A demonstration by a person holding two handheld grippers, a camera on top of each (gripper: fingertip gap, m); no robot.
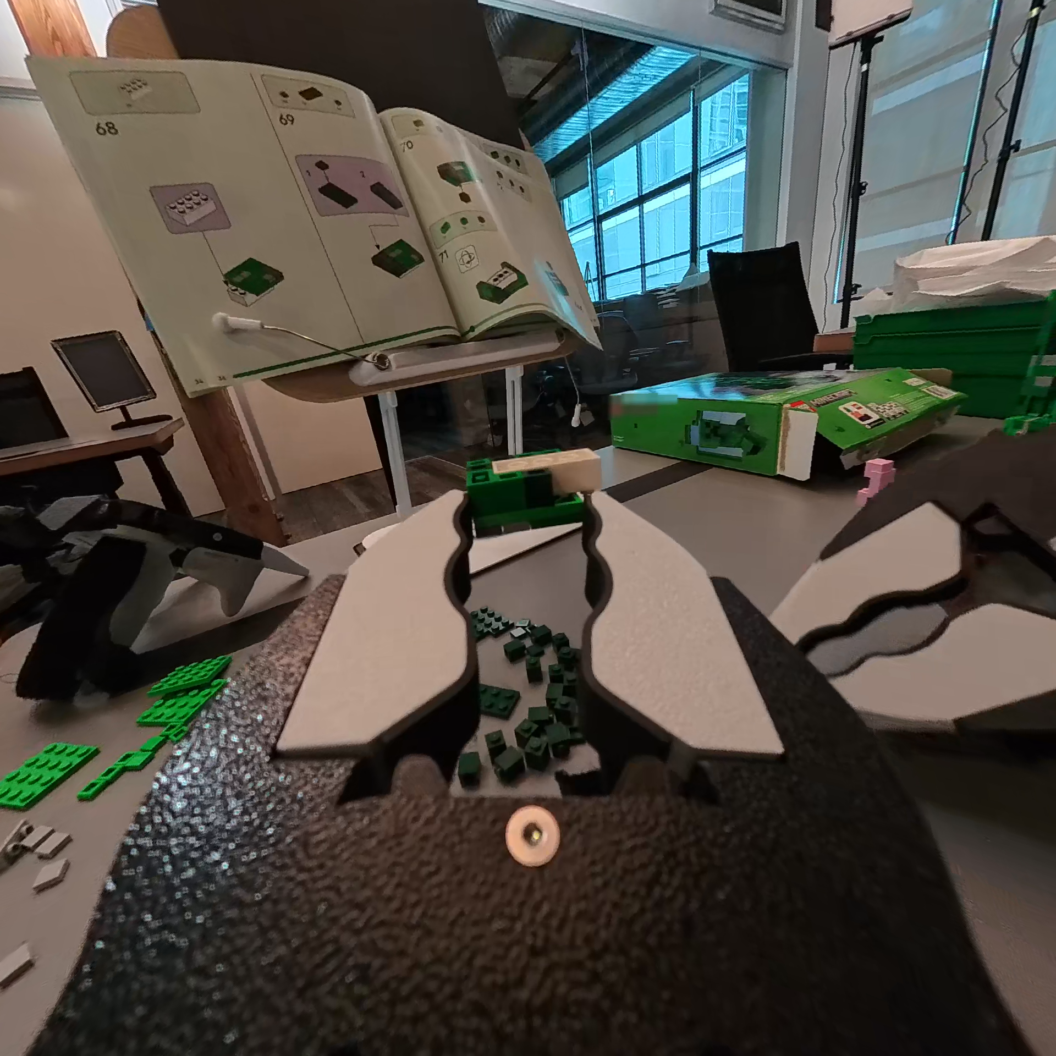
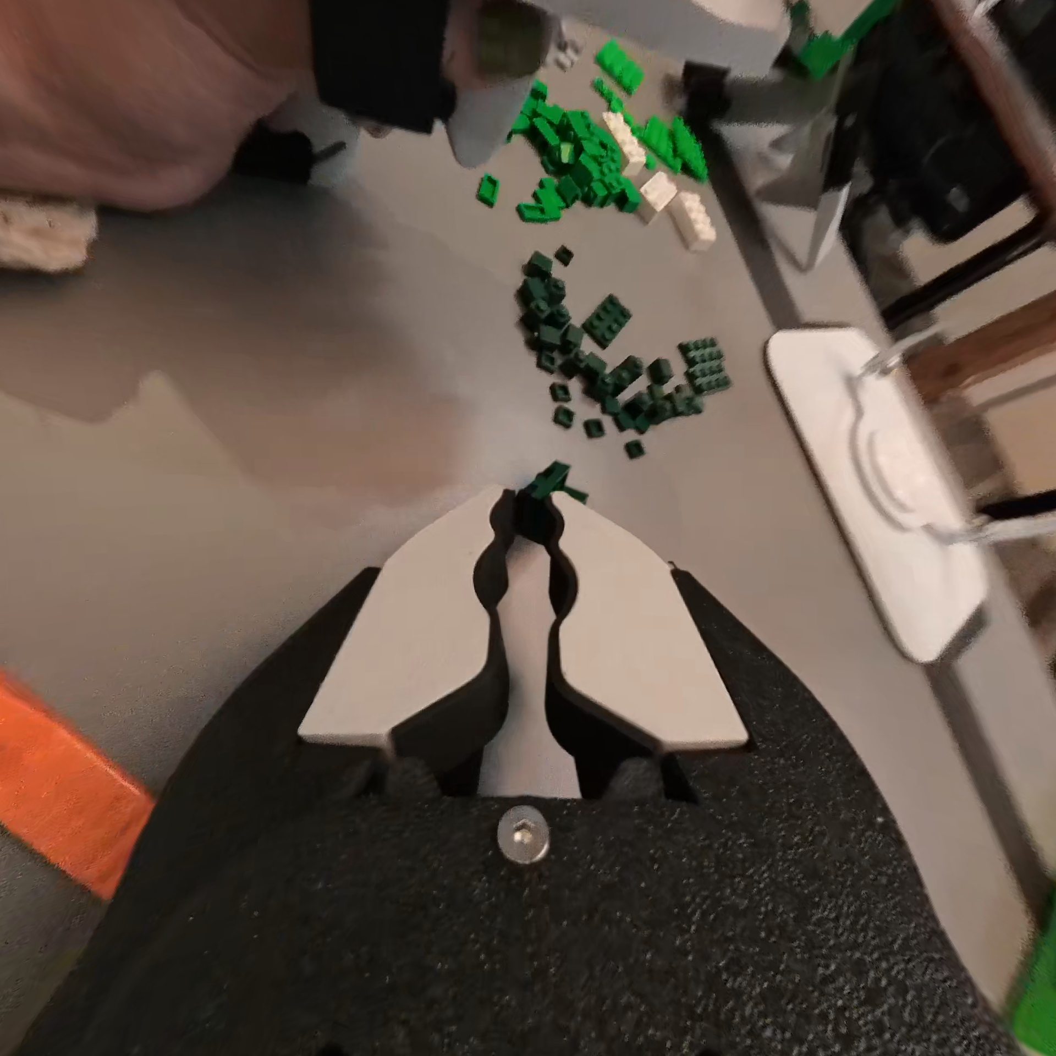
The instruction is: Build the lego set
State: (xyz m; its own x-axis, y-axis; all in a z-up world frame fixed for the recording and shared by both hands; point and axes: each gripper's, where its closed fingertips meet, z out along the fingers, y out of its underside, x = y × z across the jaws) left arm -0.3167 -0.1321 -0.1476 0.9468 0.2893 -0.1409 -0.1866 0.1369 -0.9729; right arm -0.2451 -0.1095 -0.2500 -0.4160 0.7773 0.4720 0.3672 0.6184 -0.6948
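You've got a grey worktop (image 1: 714, 514) under everything, and the biggest thing on it is the open instruction booklet (image 1: 297, 228) propped on its stand at the far edge, pages facing you. Right of that, a green box (image 1: 743, 423) lies on its side with one end flap open, long axis running left to right along the far edge.

Your left gripper (image 1: 527, 514) is pinching a green block assembly (image 1: 523, 494) between its fingertips, held up above the worktop. A white brick (image 1: 548, 466) sits on top of it, long axis left to right, sticking out past the right side. Your right gripper (image 2: 528, 508) has its fingers nearly together, nipping a small dark green piece (image 2: 546, 486) at the very tips, just above the worktop. It's blurry, so I can't tell exactly which way it points.

Straight past that piece is a loose pile of dark green bits (image 2: 606, 366), too many and too jumbled to count, with two bigger studded plates among them. Further on there's a bright green pile (image 2: 583, 154) with three white bricks (image 2: 668, 194) along its right side. Near the left edge, a few bright green flat plates (image 1: 177, 697) and a few small grey tiles (image 1: 40, 846). The stand's white base (image 2: 874, 486) sits right of the dark pile.
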